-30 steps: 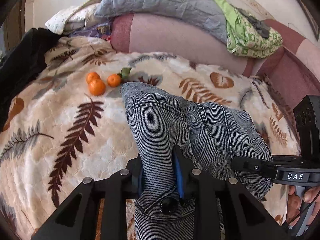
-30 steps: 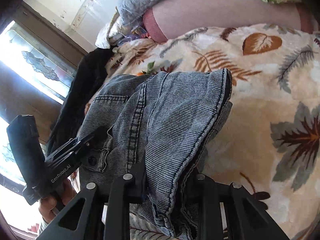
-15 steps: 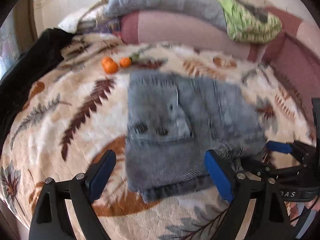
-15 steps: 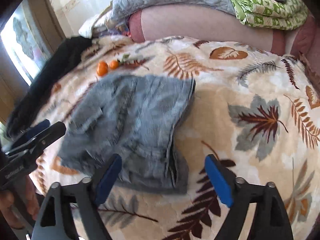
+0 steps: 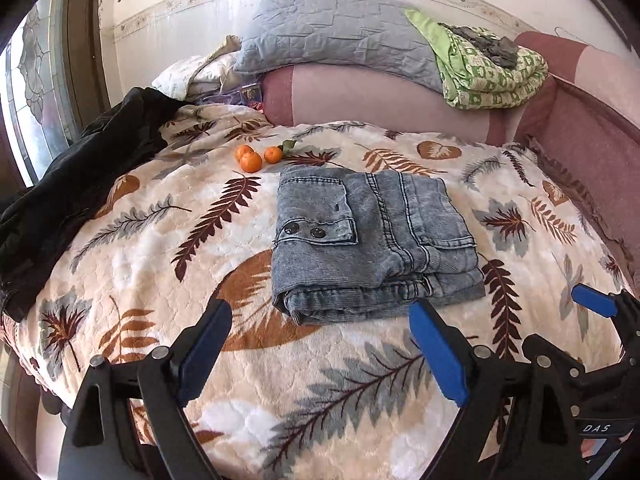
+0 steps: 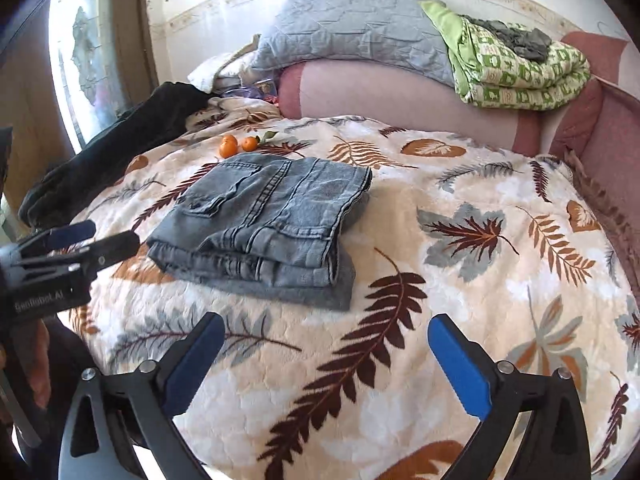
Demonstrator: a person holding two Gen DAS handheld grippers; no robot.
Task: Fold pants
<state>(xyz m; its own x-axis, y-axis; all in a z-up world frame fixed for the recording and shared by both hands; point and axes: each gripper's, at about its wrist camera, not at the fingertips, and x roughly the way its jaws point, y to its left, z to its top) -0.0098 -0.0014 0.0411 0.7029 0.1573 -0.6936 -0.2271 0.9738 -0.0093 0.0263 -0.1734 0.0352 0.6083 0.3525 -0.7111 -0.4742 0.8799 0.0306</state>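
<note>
The grey denim pants [image 5: 372, 240] lie folded in a flat square stack on the leaf-patterned blanket [image 5: 160, 240], pocket flap with two buttons on top. They also show in the right wrist view [image 6: 272, 228]. My left gripper [image 5: 320, 344] is open and empty, hovering just in front of the stack's near edge. My right gripper [image 6: 324, 356] is open and empty, a little short of the stack's near right corner. The right gripper also shows at the lower right of the left wrist view [image 5: 592, 320]; the left gripper shows at the left edge of the right wrist view [image 6: 80, 244].
Three small oranges [image 5: 256, 157] lie behind the pants. A black garment [image 5: 80, 184] is draped over the left edge of the bed. A pink bolster [image 5: 380, 100], a grey pillow [image 5: 340, 40] and a green folded quilt [image 5: 492, 72] line the back.
Both grippers let go of the pants, opened wide and pulled back toward me. The pants dropped from being held up to lying folded on the blanket.
</note>
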